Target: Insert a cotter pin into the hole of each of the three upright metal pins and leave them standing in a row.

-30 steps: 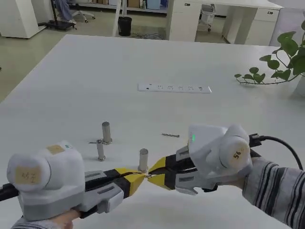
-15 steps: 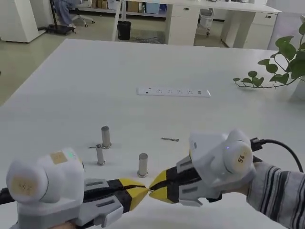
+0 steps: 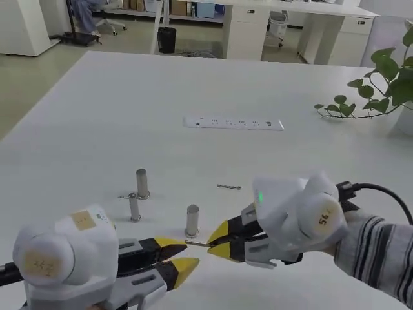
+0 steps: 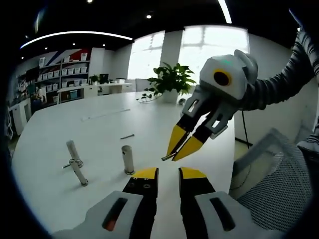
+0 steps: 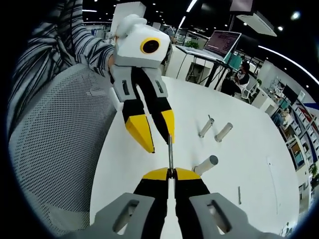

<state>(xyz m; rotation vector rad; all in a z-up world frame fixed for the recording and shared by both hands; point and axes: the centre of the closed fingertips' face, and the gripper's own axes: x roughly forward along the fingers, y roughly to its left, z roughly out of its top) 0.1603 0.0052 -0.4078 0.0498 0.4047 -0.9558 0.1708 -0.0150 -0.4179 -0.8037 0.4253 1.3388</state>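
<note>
Three short grey steel cylinder pins (image 3: 192, 221) stand upright near the white desk's (image 3: 97, 110) near edge. One of them (image 3: 133, 206) carries a thin wire cotter pin (image 3: 124, 196) crosswise. A second cotter pin (image 3: 229, 187) lies loose toward the desk's middle. The right gripper (image 3: 216, 243), jaws closed, pinches a third cotter pin (image 3: 197, 243) just beside the nearest cylinder. The left gripper (image 3: 187, 253) is parted and holds nothing.

White table (image 3: 97, 110) carries a white power strip (image 3: 233, 123) mid-surface, a trailing leafy plant (image 3: 381, 81) sits at its right edge, and a black bin (image 3: 166, 37) stands on the floor beyond.
</note>
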